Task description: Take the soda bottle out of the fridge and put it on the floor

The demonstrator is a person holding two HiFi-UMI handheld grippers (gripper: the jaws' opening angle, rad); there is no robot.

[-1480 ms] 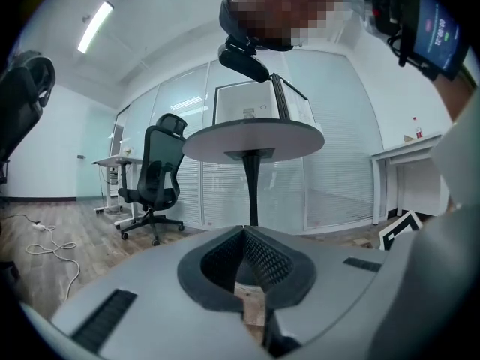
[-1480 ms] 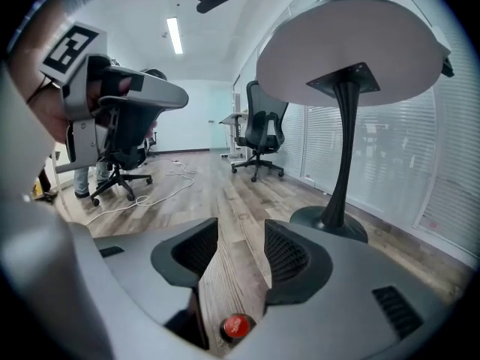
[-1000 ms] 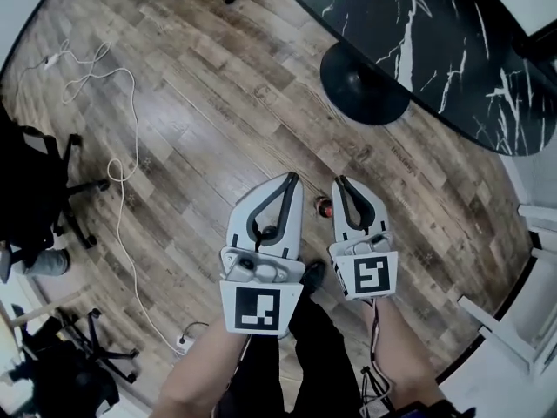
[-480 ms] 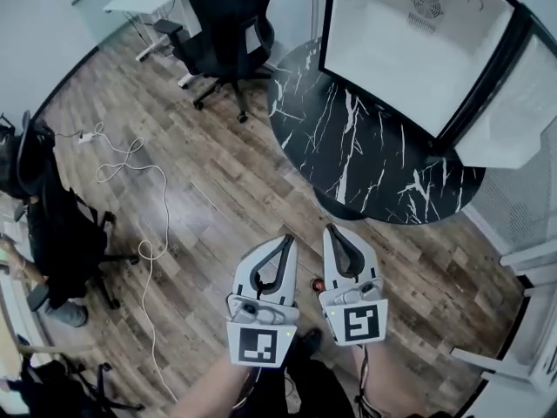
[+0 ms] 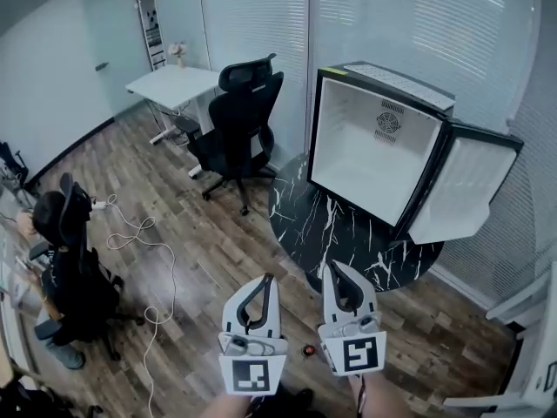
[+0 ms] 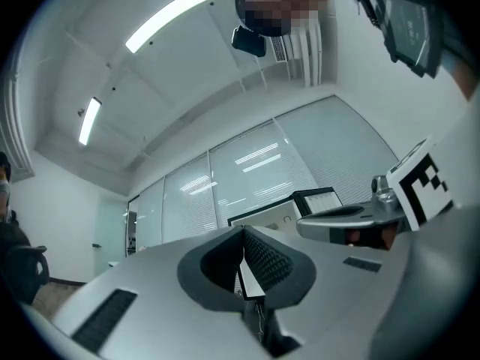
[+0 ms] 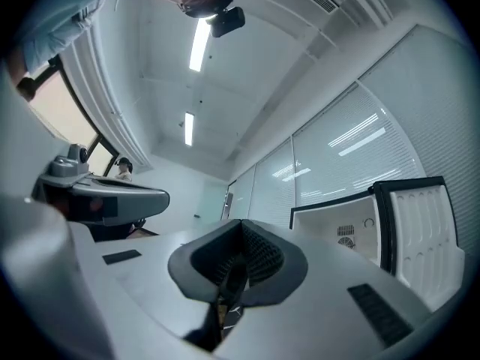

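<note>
My left tongs (image 5: 266, 279) and right tongs (image 5: 332, 268) are pressed together, empty. The bottle (image 5: 308, 351) sits on the floor (image 5: 218, 246); the fridge (image 5: 365, 159) stands open.

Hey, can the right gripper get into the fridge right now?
Probably yes: the fridge stands wide open, nothing lies between it and the right gripper, whose jaws are shut.
</note>
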